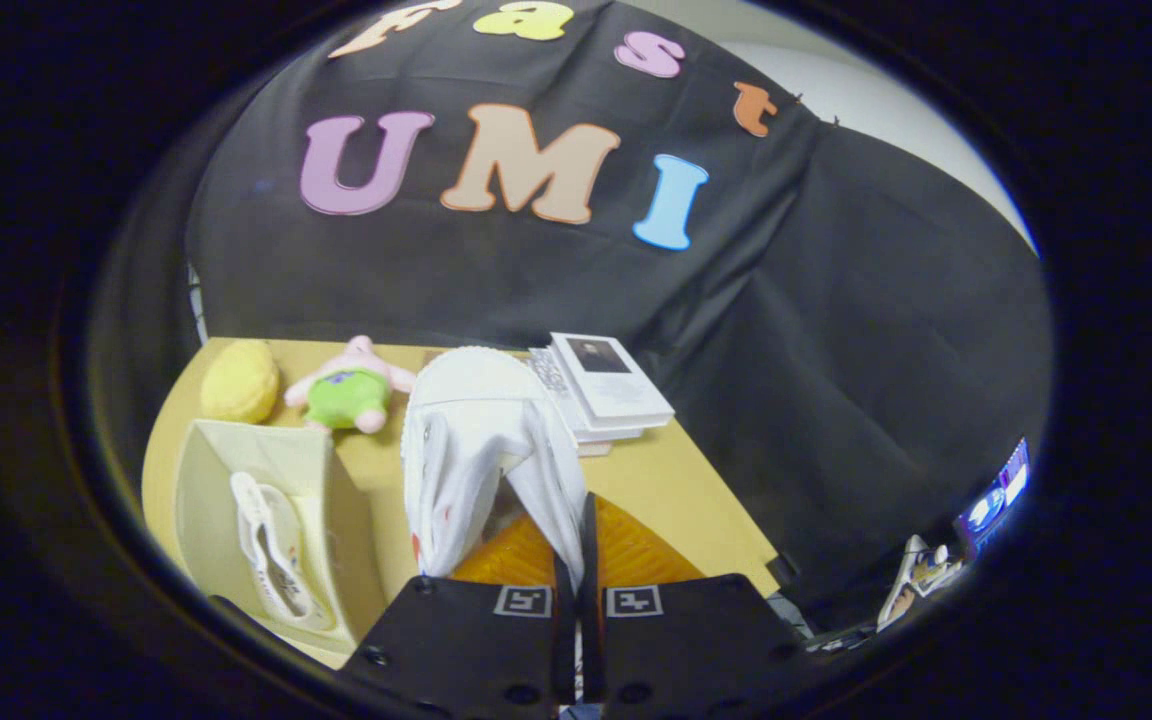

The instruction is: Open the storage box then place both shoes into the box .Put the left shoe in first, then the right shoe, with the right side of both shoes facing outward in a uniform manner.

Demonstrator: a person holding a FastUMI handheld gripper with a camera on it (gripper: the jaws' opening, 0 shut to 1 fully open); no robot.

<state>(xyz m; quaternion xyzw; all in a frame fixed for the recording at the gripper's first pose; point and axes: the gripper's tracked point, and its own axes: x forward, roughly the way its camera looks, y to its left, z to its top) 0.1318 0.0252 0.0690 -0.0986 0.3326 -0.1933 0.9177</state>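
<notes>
Pinching the collar of a white shoe (pixel 481 450), the gripper (pixel 576 560) is seen with its fingers pressed together on the fabric, the shoe raised above the wooden table (pixel 676 500). Beside it, the open storage box (pixel 321 520) is seen with another shoe (pixel 271 550) inside. Beyond are a yellow plush (pixel 239 381), a pink plush (pixel 351 388) and stacked booklets (pixel 606 385).

A tan table (pixel 676 490) carries an open box (pixel 331 520) near-left, two plush toys (pixel 348 392) far-left, stacked booklets (pixel 606 385) far.
</notes>
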